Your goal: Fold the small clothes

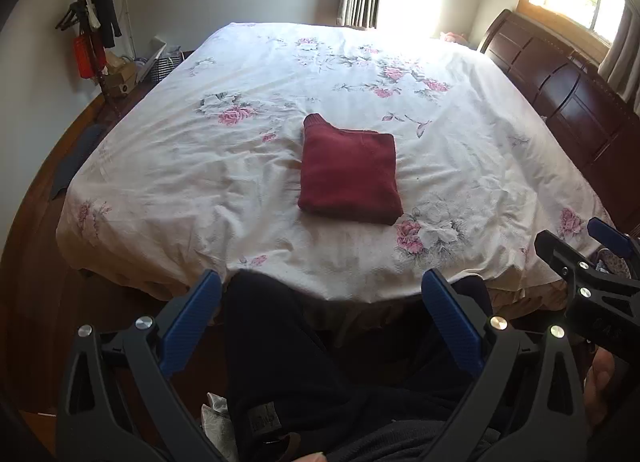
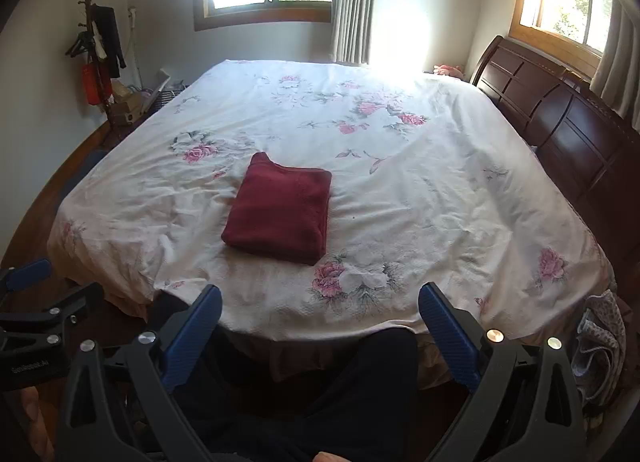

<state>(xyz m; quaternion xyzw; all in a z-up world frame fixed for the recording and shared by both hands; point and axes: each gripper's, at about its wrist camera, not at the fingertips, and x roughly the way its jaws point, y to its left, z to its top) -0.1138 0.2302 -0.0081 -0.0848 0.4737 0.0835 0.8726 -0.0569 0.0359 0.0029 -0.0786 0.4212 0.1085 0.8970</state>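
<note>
Garment: the dark red garment (image 1: pixel 350 174) lies folded into a compact rectangle near the middle of the bed, a little toward your edge; one ribbed corner pokes out at its far left, so the fold looks done but not perfectly squared
Why there: you have it on the flattest, clearest stretch of the floral bedspread (image 1: pixel 200 190), well apart from every edge, which I judge is so that it sits undisturbed as a finished piece
Left gripper: your left gripper (image 1: pixel 320 326) hangs below the near edge of the bed, jaws wide apart and holding nothing
Right gripper: your right gripper (image 2: pixel 320 336) sits at the same height, fingers spread, empty, well clear of the garment
Why held so: both tools pulled back over your lap suggests you are between pieces, not mid-fold
Hidden layers: you cannot see how the sleeves are tucked inside the stack, only its top face and near edge
Next piece: a bundle of patterned grey cloth (image 2: pixel 600 350) hangs at the bed's right corner, cut by the frame; whether it is clothing to fold is unclear
Washed out: glare from the windows bleaches the far right of the bed beside the headboard (image 2: pixel 560 122), so anything lying there is hard to make out
Far corner: the coat stand (image 1: pixel 90 22) and the clutter at its foot are too small to read
</note>
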